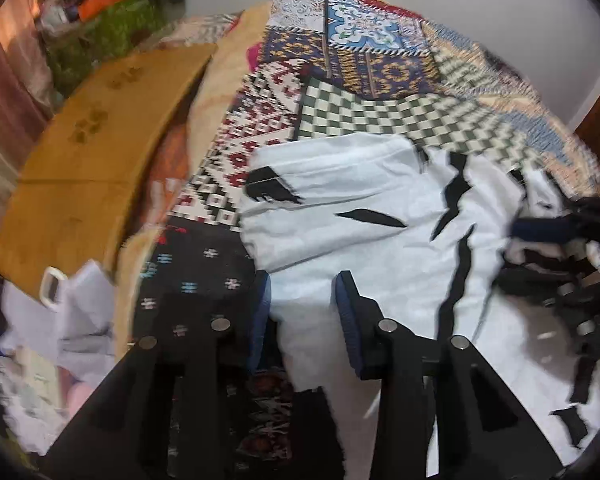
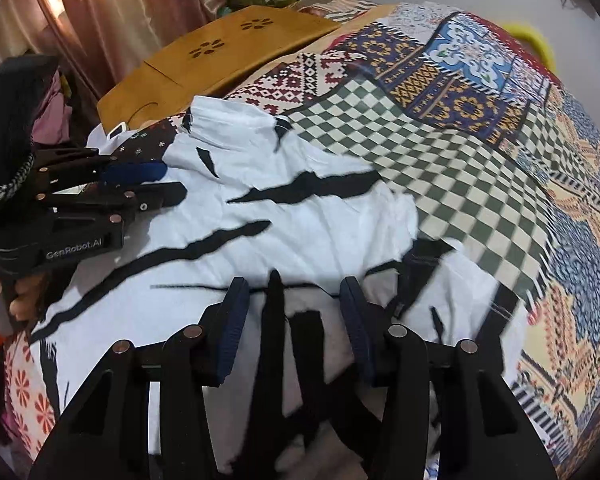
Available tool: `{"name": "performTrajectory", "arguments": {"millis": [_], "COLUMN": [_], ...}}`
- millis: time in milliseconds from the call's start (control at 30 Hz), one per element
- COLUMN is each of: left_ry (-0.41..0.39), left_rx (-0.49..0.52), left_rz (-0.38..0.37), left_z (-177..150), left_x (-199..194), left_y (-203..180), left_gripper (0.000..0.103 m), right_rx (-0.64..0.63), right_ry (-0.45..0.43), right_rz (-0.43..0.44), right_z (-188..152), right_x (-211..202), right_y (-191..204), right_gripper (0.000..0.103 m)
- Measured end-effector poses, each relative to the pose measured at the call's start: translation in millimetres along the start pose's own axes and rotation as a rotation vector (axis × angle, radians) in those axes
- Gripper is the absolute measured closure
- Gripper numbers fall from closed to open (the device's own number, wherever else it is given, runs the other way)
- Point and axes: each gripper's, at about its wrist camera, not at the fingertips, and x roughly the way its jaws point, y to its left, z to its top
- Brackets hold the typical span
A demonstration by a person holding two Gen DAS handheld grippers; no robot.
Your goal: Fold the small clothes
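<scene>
A white garment (image 1: pixel 360 200) with black streaks lies rumpled on a patchwork bed cover (image 1: pixel 380 112). In the left wrist view, my left gripper (image 1: pixel 305 308) has a bunch of the garment's near left edge filling the gap between its blue pads, which press on it. My right gripper (image 1: pixel 560 220) shows blurred at the right edge. In the right wrist view, my right gripper (image 2: pixel 294 308) is shut on a raised fold of the garment (image 2: pixel 300 232) with a black stripe running through it. The left gripper (image 2: pixel 156 184) reaches in side-on from the left, at the cloth's edge.
A wooden lap tray (image 1: pixel 88 152) (image 2: pixel 220 52) lies along the bed's far left. White cloth and a bag (image 1: pixel 72 300) are heaped at the near left. Pink curtains (image 2: pixel 100 8) and green clutter (image 1: pixel 112 28) stand behind. A hand (image 2: pixel 20 300) holds the left gripper's handle.
</scene>
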Motion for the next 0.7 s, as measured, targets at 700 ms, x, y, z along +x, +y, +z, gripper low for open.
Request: {"name": "performTrajectory", "arguments": {"millis": [700], "left_ry": [-0.355], "left_rx": [-0.035], "left_rz": [-0.054], "left_z": [-38], "left_x": [-229], "left_y": [-4], "left_gripper": [0.063], "right_rx": [0.159], "right_ry": [-0.473], "right_rz": [-0.084], "right_z": [-68], "right_x": [-213], "right_y": [57], "right_gripper": [0.056]}}
